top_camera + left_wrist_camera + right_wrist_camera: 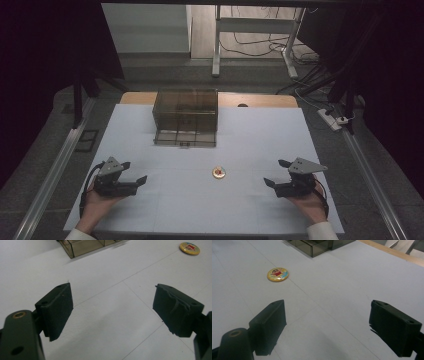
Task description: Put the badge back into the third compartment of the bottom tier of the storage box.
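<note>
- A round badge (218, 173) lies flat on the white table cover (250, 135), near the middle of the table's width and toward the person's side.
- In the right gripper view the badge (277, 274) shows a yellow-orange face with a cartoon figure on it: dark hair, a red top, and some pale blue at the edge of the picture. Its rim looks thin and the face glossy.
- In the left gripper view the badge (189, 248) sits at the far upper right, again yellow with a red patch; finer detail is too small to read there.
- The left gripper (134, 172) rests low on the table at the left, held in the person's left hand (97, 202). Its jaws stand wide apart with only bare table cover between them.
- The right gripper (275, 172) sits at the right in the person's right hand (310, 205). Its jaws are likewise spread wide and grip nothing.
- The badge lies between the two grippers, well apart from each and touched by neither.
- Farther up the table stands a smoky, see-through plastic drawer box (186, 111), with its shallow compartmented drawer (185, 138) pulled out toward the badge. The drawer's compartments look empty as far as the high view shows.
- The badge lies in front of the drawer, apart from it.
</note>
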The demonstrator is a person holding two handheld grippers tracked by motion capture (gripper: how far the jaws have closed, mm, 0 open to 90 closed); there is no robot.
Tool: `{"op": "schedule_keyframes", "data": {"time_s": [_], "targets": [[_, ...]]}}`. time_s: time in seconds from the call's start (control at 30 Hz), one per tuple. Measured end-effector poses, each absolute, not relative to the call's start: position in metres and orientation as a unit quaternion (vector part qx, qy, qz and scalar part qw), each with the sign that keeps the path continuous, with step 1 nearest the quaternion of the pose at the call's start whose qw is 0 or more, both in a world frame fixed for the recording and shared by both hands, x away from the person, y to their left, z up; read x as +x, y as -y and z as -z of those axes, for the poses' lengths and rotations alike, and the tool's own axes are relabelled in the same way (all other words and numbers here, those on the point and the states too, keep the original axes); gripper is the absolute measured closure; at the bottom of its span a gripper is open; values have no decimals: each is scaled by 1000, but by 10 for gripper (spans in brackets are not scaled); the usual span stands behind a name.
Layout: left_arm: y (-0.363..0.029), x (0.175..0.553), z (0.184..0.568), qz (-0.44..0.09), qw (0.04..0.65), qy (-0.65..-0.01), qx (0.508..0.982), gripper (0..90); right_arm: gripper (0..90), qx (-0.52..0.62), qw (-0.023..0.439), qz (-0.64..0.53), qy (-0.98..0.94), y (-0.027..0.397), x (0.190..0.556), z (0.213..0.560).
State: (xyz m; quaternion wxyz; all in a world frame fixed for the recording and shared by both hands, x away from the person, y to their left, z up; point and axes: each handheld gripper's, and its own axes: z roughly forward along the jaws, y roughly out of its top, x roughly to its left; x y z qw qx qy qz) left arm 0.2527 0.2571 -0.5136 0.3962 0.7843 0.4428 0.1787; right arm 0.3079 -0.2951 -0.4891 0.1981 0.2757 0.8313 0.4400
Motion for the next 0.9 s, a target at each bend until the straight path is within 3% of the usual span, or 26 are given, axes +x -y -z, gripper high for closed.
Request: {"op": "schedule_keyframes", "data": {"time_s": [0.9], "targets": [[-256,253,515,-178,391,-440,789,171,148,255,196,-441,-838,269,310,480]]}}
